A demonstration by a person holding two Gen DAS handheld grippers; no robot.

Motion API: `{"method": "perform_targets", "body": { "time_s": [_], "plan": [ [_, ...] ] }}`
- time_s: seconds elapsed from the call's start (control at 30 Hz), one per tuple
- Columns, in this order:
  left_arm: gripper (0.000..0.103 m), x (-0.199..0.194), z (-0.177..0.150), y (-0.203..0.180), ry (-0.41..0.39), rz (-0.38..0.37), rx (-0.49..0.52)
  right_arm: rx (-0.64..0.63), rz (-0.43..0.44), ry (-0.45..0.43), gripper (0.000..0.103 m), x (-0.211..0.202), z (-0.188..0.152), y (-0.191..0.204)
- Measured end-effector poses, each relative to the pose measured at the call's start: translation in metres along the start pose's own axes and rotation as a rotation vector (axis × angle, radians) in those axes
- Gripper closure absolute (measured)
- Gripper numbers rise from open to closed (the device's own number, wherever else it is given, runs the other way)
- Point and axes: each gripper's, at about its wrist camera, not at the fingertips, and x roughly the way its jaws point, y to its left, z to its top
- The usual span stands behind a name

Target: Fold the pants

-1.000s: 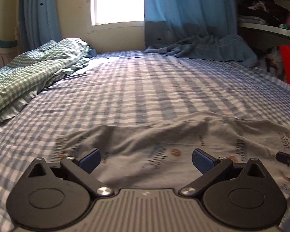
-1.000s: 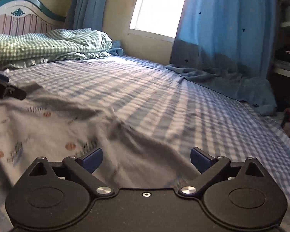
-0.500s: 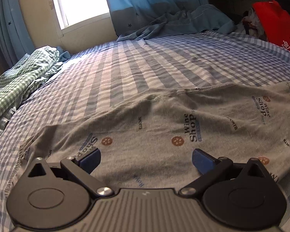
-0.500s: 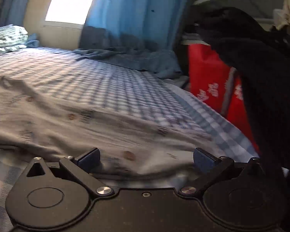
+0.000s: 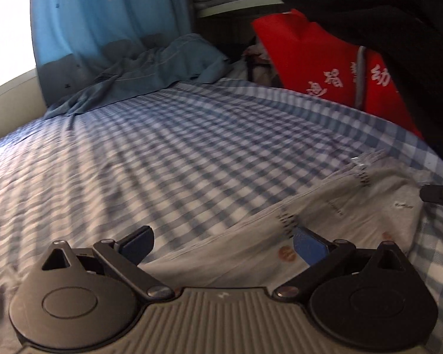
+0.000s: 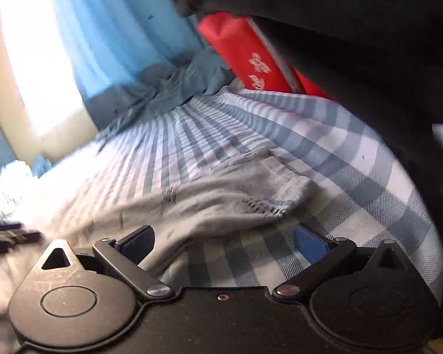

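Grey printed pants lie spread flat on a blue checked bedsheet. My left gripper is open, low over the pants' far edge, holding nothing. In the right wrist view the pants end in a rumpled corner just ahead. My right gripper is open over that corner and the sheet, holding nothing. The right gripper's tip also shows at the right edge of the left wrist view, and the left gripper's tip shows at the left edge of the right wrist view.
A red bag with white characters stands past the bed's far side. A blue curtain hangs by a bright window, with blue cloth bunched on the bed below it. Dark clothing hangs close on the right.
Both grippers have swung to the right along the pants toward the bed's right edge. The green checked quilt has left view; the red bag and dark clothing are nearer. Both stay open.
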Motion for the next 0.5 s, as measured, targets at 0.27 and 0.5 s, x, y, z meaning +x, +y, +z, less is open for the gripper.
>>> {"method": "perform_targets", "body": {
  "time_s": [0.27,0.5],
  "plan": [
    [0.000,0.063,0.011,-0.047,0.060,0.017,0.118,0.167,-0.009,-0.063,0.027,0.017,0.016,-0.021],
    [0.000,0.060,0.018,-0.033,0.091,-0.019,-0.002,0.206,-0.125,-0.129,0.082,0.022,0.011,-0.029]
  ]
}}
